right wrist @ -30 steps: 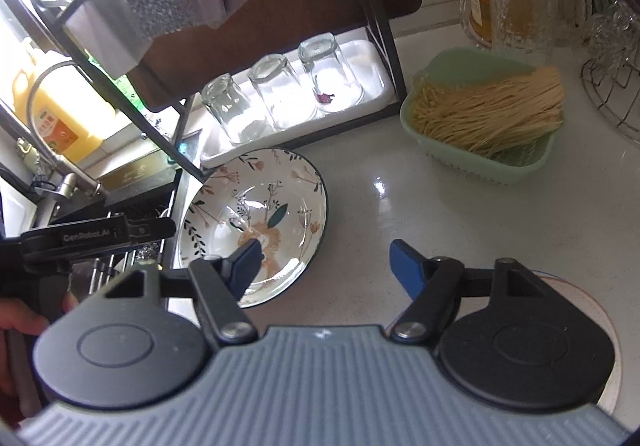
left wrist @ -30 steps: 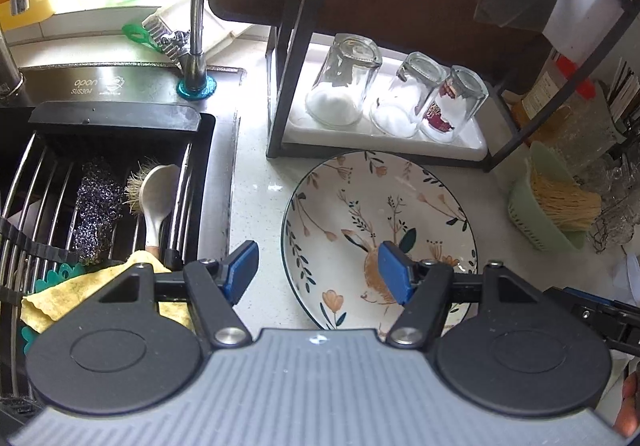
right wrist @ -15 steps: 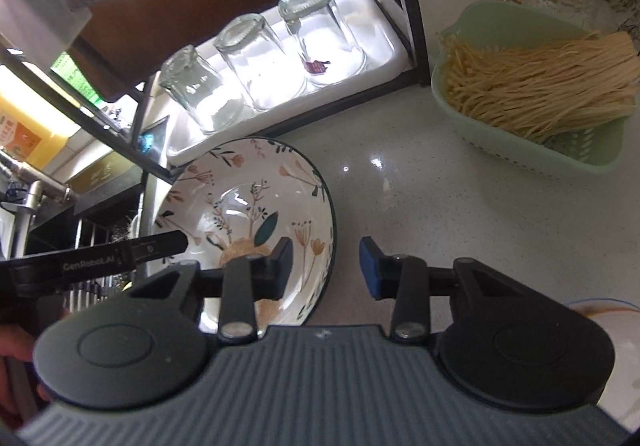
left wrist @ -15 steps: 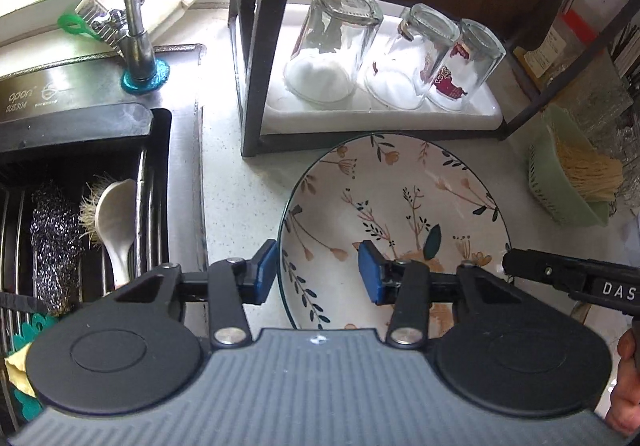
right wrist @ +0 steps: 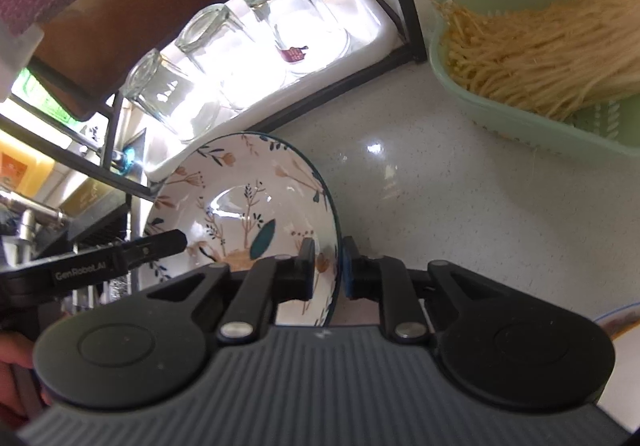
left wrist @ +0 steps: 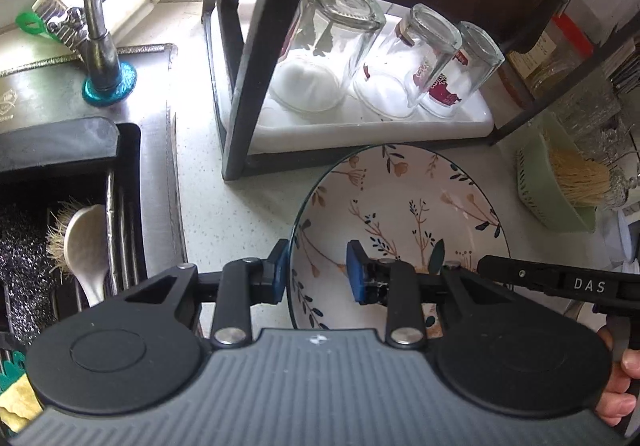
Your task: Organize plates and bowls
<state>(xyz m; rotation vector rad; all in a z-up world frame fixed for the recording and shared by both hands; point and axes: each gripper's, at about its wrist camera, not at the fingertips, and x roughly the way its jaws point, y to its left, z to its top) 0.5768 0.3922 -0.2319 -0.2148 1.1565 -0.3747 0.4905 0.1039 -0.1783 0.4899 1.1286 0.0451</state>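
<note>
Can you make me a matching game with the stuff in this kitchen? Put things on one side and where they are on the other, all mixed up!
Things:
1. flowery plate
2. three glasses
3. noodles
4. white spoon

Places:
A. in the green basket
B. upside down on the white tray
C. in the sink rack
D. on the counter, both grippers at its rim

Pairs: 1-D, 2-B, 3-A, 4-C

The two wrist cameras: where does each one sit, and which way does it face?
Left wrist: on the left gripper, facing the floral plate, glasses and sink rack; its fingers straddle the plate's left rim, right gripper intrudes.
Right wrist: on the right gripper, at the plate's right rim, facing the noodle basket; left gripper intrudes.
Shared: plate, glasses.
</note>
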